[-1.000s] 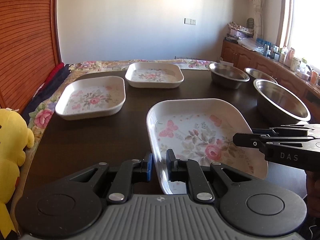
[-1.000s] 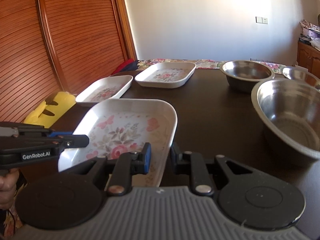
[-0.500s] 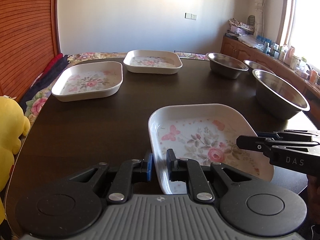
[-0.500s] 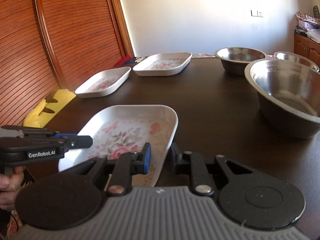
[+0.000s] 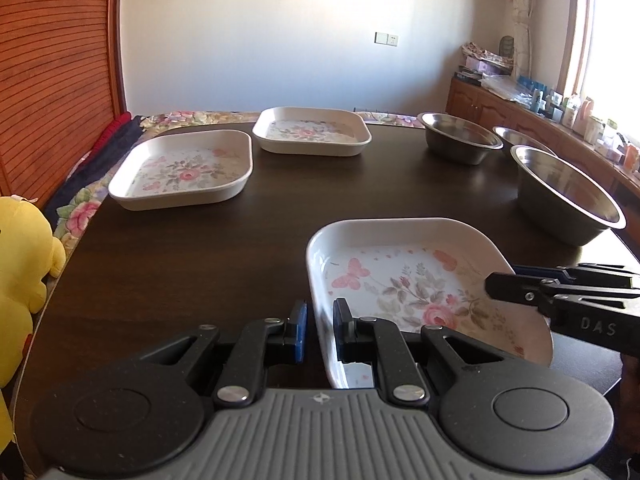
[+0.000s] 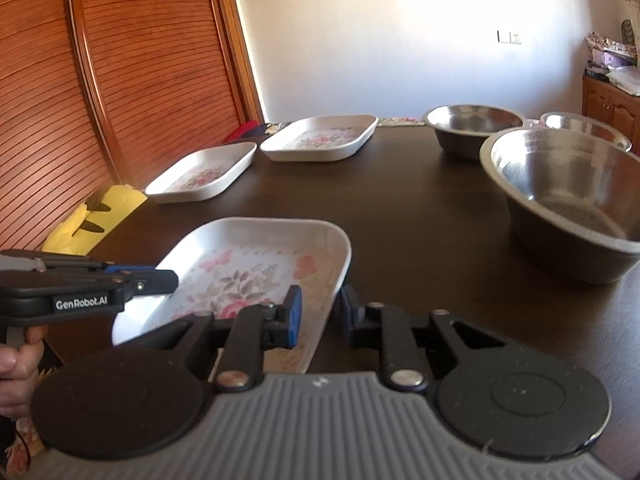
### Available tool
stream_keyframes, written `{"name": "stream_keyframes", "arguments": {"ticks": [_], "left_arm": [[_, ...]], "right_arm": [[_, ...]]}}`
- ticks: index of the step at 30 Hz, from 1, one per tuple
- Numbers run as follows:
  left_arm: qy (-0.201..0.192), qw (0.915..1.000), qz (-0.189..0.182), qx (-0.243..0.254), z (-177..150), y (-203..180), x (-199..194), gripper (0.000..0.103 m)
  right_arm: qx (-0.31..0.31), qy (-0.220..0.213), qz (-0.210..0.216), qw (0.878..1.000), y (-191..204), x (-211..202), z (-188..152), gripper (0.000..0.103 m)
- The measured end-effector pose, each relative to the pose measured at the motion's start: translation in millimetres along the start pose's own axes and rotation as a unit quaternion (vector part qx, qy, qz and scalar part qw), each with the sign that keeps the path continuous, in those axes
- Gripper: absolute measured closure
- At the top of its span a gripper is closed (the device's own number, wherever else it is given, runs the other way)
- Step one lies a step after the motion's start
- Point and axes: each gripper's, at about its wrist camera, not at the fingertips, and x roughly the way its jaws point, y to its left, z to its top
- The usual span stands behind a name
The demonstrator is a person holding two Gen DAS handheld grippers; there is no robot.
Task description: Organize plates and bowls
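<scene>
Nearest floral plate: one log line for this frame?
left gripper: shut on left rim | right gripper: shut on right rim | white square floral plate: held by both above dark wooden table

Two black grippers are being shown, each with a ribbed grey base, round black discs at 4 and 8 o'clock, silver screws and blue pads. "GenRobot.AI" is being displayed on the left gripper (image 5: 320,330), "DAS" on the right gripper (image 6: 320,314).

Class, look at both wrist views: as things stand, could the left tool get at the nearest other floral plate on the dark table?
Probably not yet. The left tool is shut on the near plate, so it is occupied. The way to the other floral plate is bare table.
</scene>
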Motion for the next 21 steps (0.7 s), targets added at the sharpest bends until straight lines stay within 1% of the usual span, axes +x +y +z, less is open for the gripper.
{"name": "stream_keyframes", "arguments": {"ticks": [4,9,13,17,21], "left_arm": [[-0.008,1.0,0.0,-0.005,3.3,4.7,-4.8,0.087],[-0.022,0.9997,0.001,-0.005,12.2,7.5,-14.3,0.087],[-0.037,0.9993,0.0,-0.002,23.5,12.0,-20.0,0.087],[-0.047,0.9989,0.008,0.001,37.2,23.0,-21.2,0.079],[-0.055,0.9982,0.023,0.003,51.3,39.7,-18.7,0.076]], "right_arm": [[-0.002,-0.014,-0.004,1.0,-3.0,-6.7,6.8,0.08],[-0.024,-0.043,-0.012,0.999,-4.1,-18.5,24.7,0.079],[-0.044,-0.056,-0.001,0.997,-1.9,-19.3,45.3,0.078],[-0.064,-0.057,0.014,0.996,5.9,-11.7,67.8,0.074],[-0.082,-0.049,0.033,0.995,18.2,4.1,90.0,0.072]]}}
